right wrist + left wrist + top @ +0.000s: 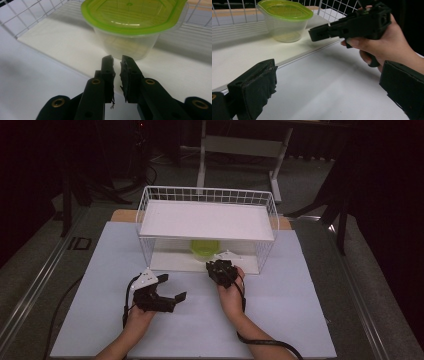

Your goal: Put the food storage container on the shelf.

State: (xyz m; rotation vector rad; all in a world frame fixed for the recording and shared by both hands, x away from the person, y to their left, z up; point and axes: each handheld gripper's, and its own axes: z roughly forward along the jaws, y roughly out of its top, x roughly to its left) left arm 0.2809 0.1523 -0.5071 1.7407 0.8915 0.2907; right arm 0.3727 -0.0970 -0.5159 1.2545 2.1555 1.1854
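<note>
My right tongs (117,62) point at the rack's lower shelf, jaws drawn nearly together with only a slim gap between the pads, nothing held. They sit just short of a clear plastic container with a green lid (130,25), tips near its base wall but apart from it. From above, the right tongs (221,270) hover at the shelf's front edge, my right hand (231,295) behind them.

My left tongs (172,290) wait on my left over the table, jaws spread wide, empty. In the left gripper view both pads frame open table, with the container (285,20) beyond on the shelf and my other hand's tongs (322,32) aimed toward it.

Risks, as I judge them: jaws this close cannot take the container's body or lid rim; pushing forward would shove the tub deeper under the upper shelf. The lid overhangs the body, so a low pinch may slip. The upper shelf leaves little headroom for lifting.

Surroundings: white wire rack (150,200), two white shelves, container on the lower one, standing on a pale table (300,320) with a wooden strip showing at its back edge. Dim room, grey floor, a white-legged desk frame (240,145) behind.
</note>
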